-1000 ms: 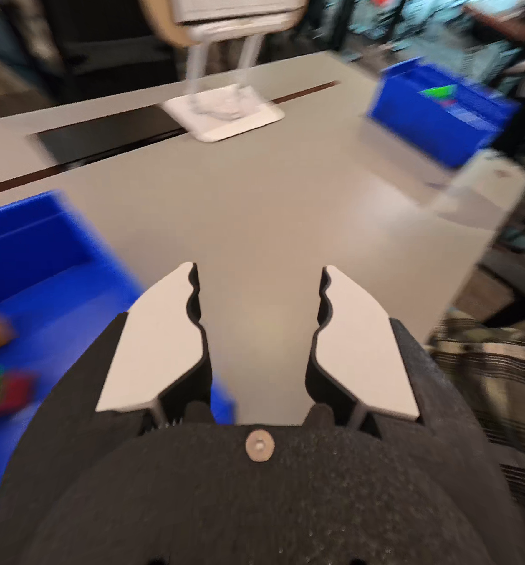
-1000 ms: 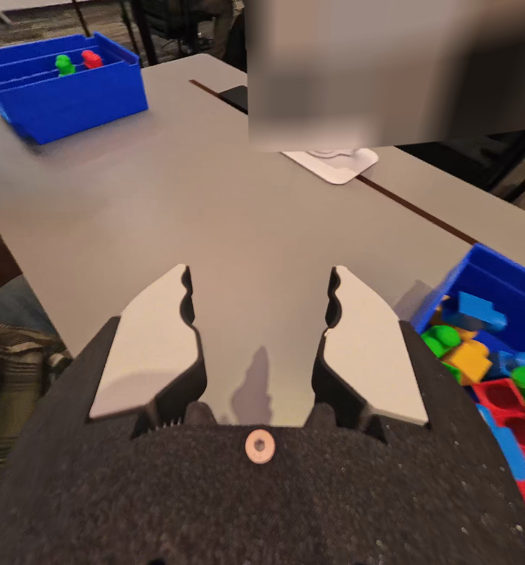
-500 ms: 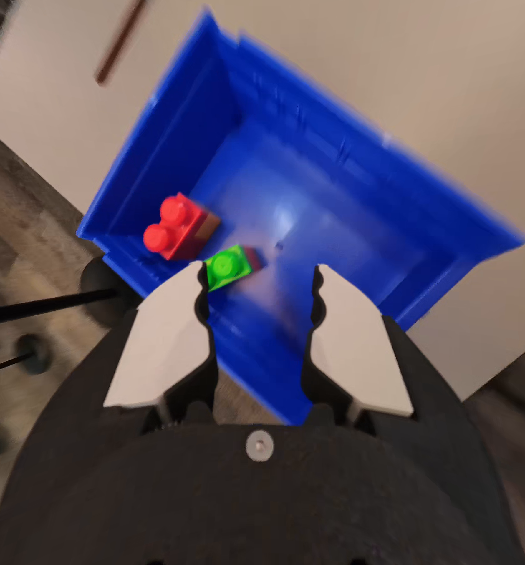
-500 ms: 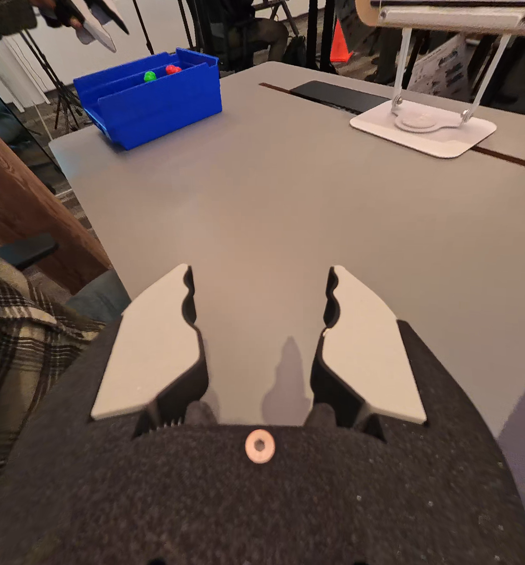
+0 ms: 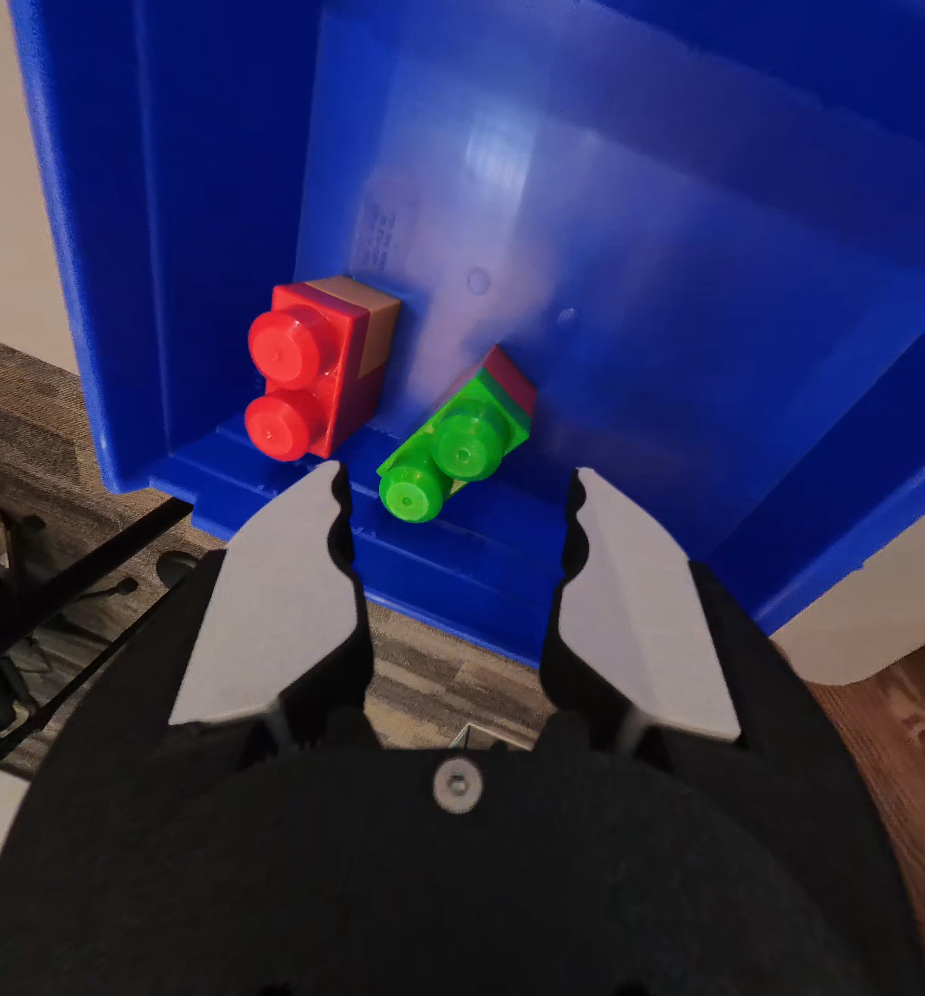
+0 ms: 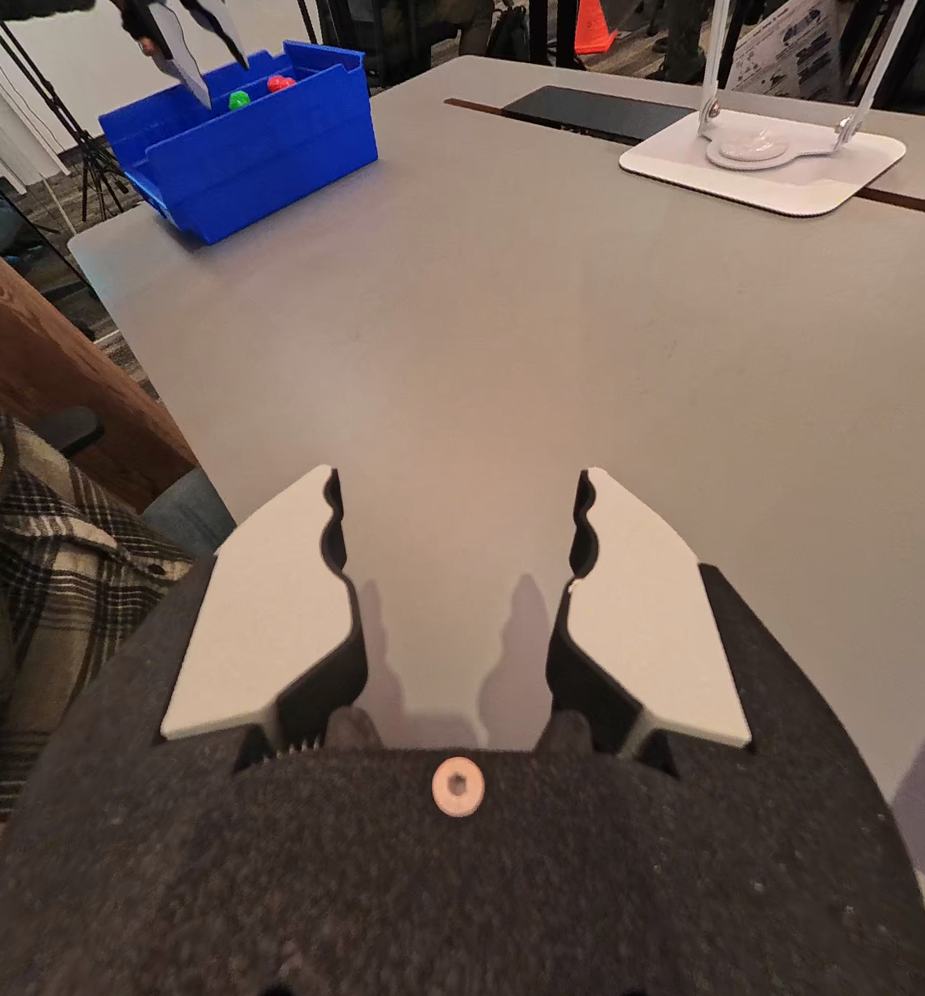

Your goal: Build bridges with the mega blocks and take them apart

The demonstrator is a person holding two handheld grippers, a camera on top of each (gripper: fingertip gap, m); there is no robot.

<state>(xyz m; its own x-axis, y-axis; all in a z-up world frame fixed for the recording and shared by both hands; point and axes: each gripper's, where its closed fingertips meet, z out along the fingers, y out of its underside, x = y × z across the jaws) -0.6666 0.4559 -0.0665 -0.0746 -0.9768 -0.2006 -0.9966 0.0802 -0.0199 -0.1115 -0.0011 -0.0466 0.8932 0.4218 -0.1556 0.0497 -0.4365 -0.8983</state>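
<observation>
In the left wrist view I look down into a blue bin (image 5: 665,269). A red two-stud block (image 5: 309,372) on a tan and dark red piece stands near its left wall. A green two-stud block (image 5: 449,458) on a dark red piece lies tilted beside it. My left gripper (image 5: 457,474) is open and empty, just above the green block. In the right wrist view my right gripper (image 6: 457,479) is open and empty, low over the grey table (image 6: 503,334). Far off, the blue bin (image 6: 244,145) holds the green block (image 6: 239,100) and red block (image 6: 281,83), with the left gripper (image 6: 201,48) above them.
A white stand base (image 6: 762,161) and a dark slot (image 6: 595,113) sit at the table's far right. A person's plaid sleeve (image 6: 34,566) and a wooden panel (image 6: 45,377) are at the left. The bin sits at the table's corner, with carpet floor (image 5: 29,431) below.
My left gripper swung from the table over to the blue bin and dropped close above the green block. My right gripper turned left, away from the bin of blocks on its right, and stayed open.
</observation>
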